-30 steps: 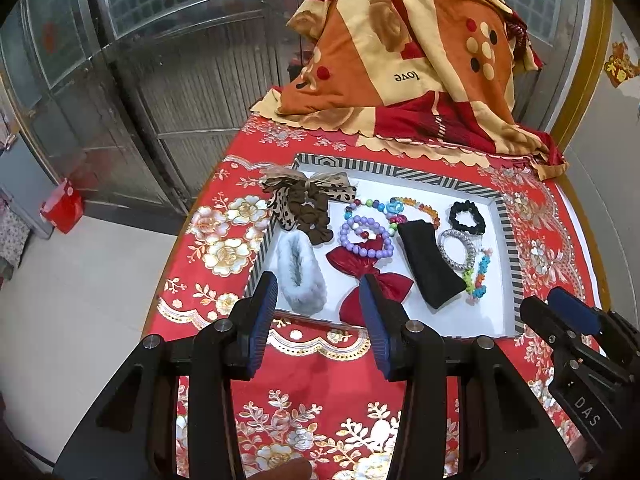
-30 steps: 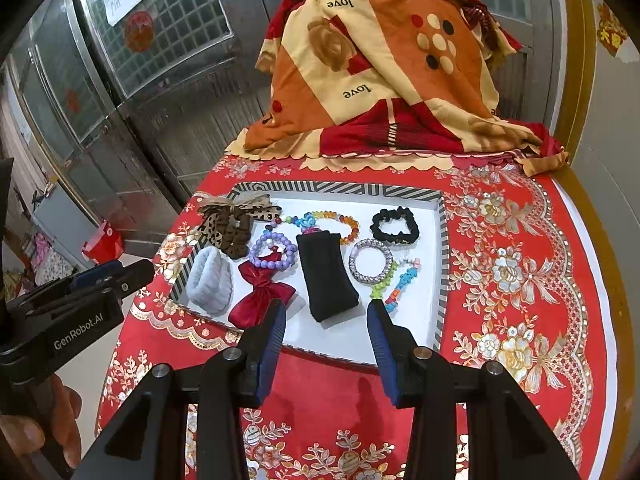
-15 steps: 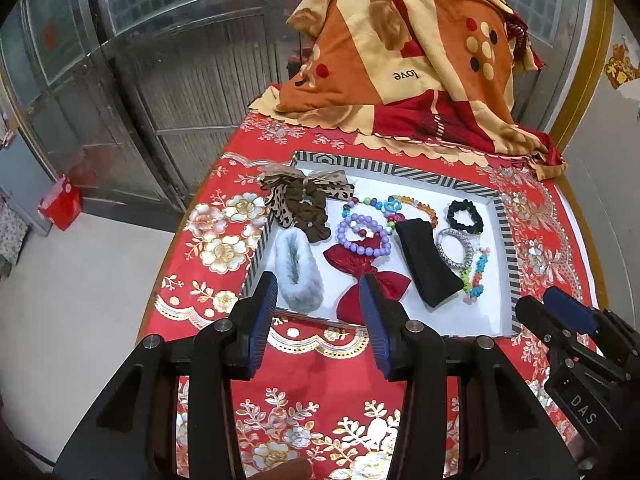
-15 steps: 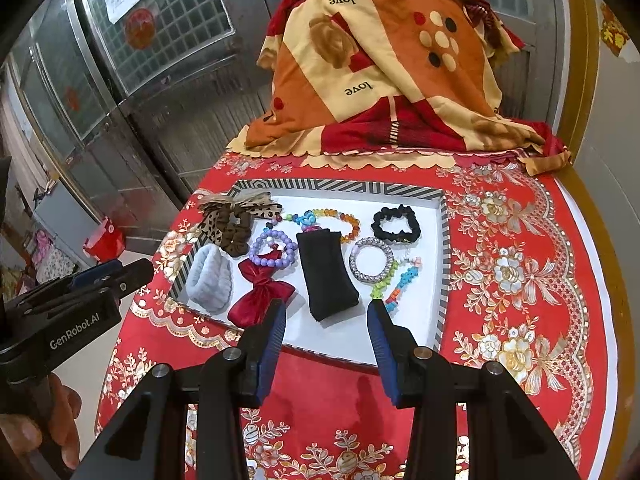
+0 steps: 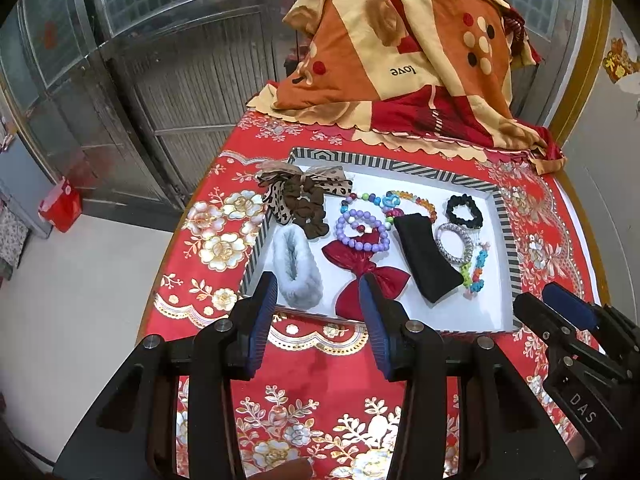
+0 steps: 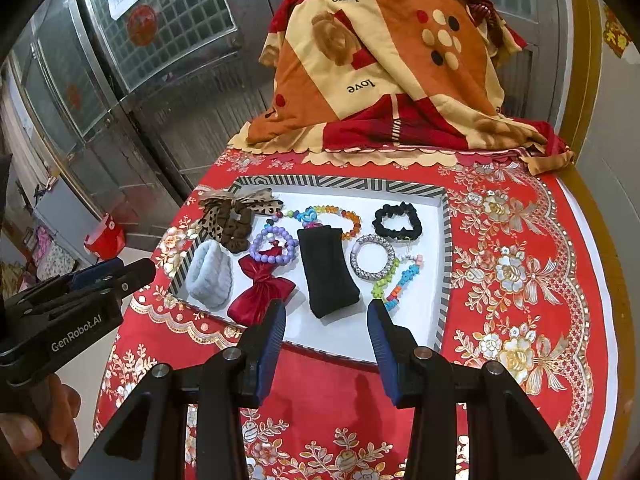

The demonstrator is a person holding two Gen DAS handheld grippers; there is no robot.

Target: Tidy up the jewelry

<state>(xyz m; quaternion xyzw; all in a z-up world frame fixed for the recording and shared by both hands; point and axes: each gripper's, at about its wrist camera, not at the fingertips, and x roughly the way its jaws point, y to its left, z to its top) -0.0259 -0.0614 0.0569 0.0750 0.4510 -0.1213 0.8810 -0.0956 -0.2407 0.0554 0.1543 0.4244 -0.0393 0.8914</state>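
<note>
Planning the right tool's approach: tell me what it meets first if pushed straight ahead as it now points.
Probably the black pouch: it lies in the tray centred between the open fingers of the right tool. Depth is unclear; on a lower line the tray's near rim could come first.

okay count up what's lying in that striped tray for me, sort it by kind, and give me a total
In the tray:
Beaded bracelets: 3 (purple, rainbow, green-blue-orange)
Sparkly silver bangle: 1
Scrunchies: 3 (grey fluffy, black, brown with leopard bow)
Red bow: 1
Black pouch: 1
Total: 9
</note>
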